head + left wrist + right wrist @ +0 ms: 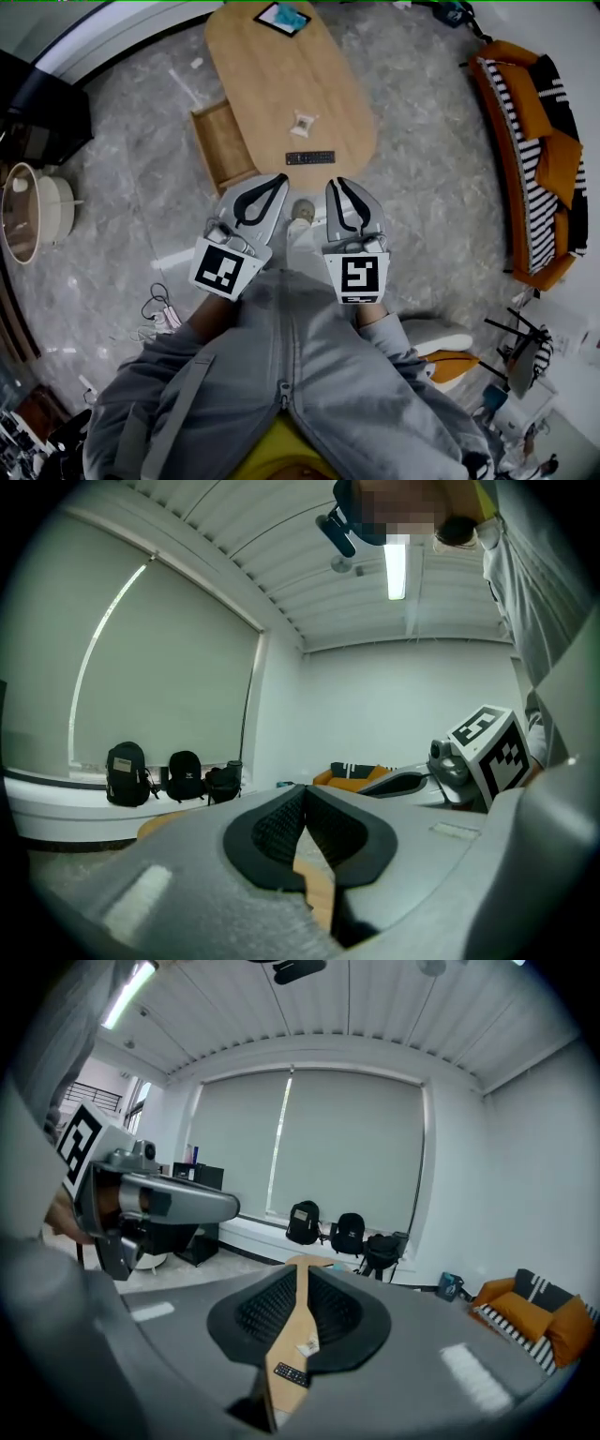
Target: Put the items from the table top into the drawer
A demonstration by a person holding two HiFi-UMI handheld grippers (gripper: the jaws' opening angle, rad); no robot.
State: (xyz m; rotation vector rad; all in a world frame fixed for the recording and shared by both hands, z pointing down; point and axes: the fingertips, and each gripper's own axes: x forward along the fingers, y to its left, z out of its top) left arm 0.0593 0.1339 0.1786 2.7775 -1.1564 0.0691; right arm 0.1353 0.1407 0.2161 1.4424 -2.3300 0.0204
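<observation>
Head view is showing me the drawer (223,148) standing open at the table's (347,103) left edge, with nothing in it that I can make out. I am holding the left gripper (278,181) just short of the near edge, its fingers pressing together on nothing. The remote (309,157) is lying by the near edge, a small packet (303,122) is sitting near the middle, and a flat framed thing (283,17) is at the far end. The right gripper (340,184) is hovering beside the left, fingers barely apart and empty. I judge I am only approaching. Next I am needing to spread one gripper wider and lower it over the remote.
</observation>
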